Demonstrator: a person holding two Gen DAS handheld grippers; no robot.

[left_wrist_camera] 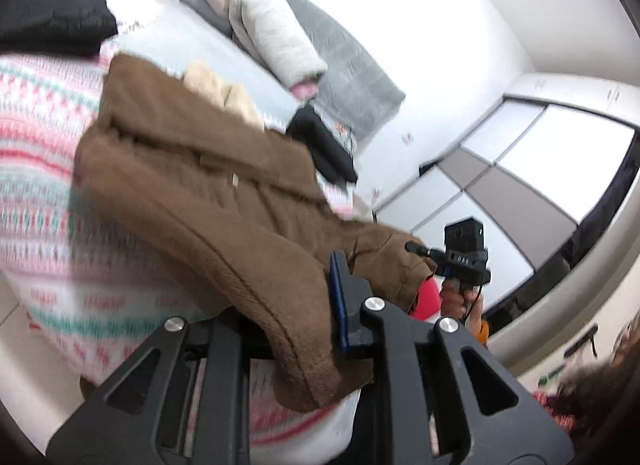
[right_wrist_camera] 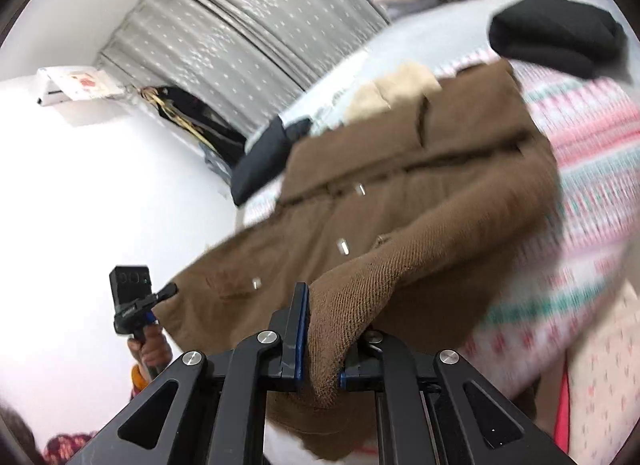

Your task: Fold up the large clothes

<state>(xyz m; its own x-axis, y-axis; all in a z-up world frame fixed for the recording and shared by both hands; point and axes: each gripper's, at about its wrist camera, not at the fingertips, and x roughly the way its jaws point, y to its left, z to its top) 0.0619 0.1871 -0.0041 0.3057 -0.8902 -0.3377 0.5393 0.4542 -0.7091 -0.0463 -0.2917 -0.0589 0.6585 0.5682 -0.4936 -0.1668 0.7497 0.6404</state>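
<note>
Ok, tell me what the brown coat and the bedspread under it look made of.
Brown coat: thick matte woven wool or a wool blend, going by the diagonal twill weave and fuzzy edges. Bedspread: soft knit or printed cotton, perhaps; blur hides its texture behind the pink and green pattern.

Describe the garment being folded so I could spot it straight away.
Look at the bed with the pink-and-green patterned blanket. Spread across it lies the brown coat, its hem gripped by the left gripper and right gripper. Unlike the black folded clothes nearby, it is thick, brown and buttoned.
</note>
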